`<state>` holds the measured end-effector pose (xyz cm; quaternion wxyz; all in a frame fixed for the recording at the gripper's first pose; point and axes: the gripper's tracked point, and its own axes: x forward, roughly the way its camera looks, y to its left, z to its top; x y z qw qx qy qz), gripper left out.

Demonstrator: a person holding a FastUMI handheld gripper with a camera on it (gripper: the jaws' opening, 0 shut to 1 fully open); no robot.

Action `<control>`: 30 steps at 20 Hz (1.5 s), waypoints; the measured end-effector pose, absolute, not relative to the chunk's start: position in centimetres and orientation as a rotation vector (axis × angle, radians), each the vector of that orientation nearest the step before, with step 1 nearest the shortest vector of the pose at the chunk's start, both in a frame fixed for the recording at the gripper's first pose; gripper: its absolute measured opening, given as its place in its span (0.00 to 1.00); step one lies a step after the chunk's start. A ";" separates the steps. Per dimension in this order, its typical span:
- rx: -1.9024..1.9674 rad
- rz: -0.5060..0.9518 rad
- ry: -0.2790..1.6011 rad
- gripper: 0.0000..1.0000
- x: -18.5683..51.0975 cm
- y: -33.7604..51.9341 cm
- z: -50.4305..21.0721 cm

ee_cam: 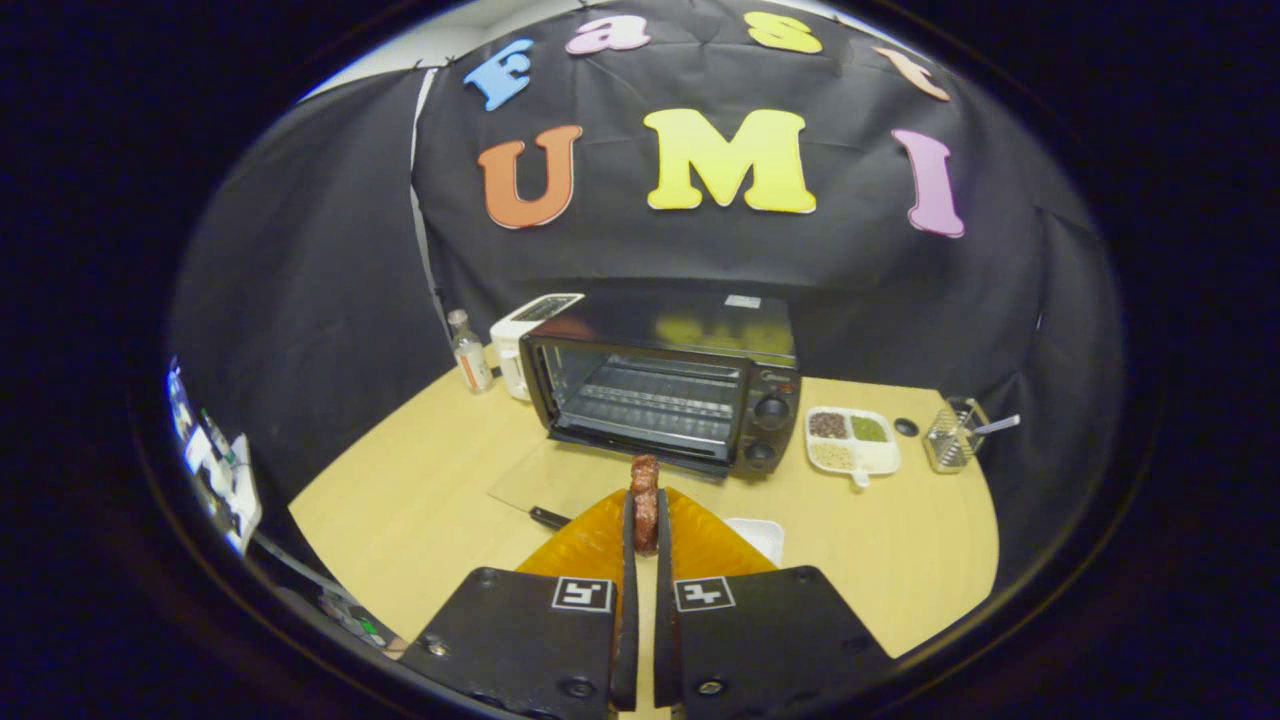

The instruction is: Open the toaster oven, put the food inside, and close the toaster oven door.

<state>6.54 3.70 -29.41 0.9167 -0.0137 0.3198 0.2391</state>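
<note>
A black toaster oven (665, 385) stands on the wooden table (420, 500) ahead of me. Its glass door (590, 480) lies folded down flat toward me, and the wire rack inside is bare. My gripper (645, 520) is shut on a brown, reddish piece of food (645, 500), held upright between the fingertips. The food hangs a little above the table, just short of the open door's front edge. Two knobs (770, 408) sit on the oven's right side.
A white toaster (525, 335) and a small clear bottle (470, 355) stand left of the oven. To its right lie a white divided dish (852, 440) of grains, a small dark disc (906, 427) and a wire holder (953, 432) with a utensil. A white plate (760, 535) lies under my fingers.
</note>
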 end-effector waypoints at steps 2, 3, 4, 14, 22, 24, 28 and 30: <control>0.077 0.500 0.652 0.10 8.0 5.8 -29.8; 0.125 0.495 0.641 0.09 9.0 6.6 -30.0; 0.174 0.486 0.630 0.09 10.0 7.4 -30.2; 0.877 0.351 0.534 0.09 19.6 12.3 -36.9; 0.849 0.283 0.484 0.09 25.8 13.5 -41.8; 0.804 0.288 0.474 0.10 26.3 13.9 -42.0; 0.686 0.243 0.467 0.18 27.2 12.6 -42.8; 0.641 0.239 0.459 0.21 27.5 12.1 -42.7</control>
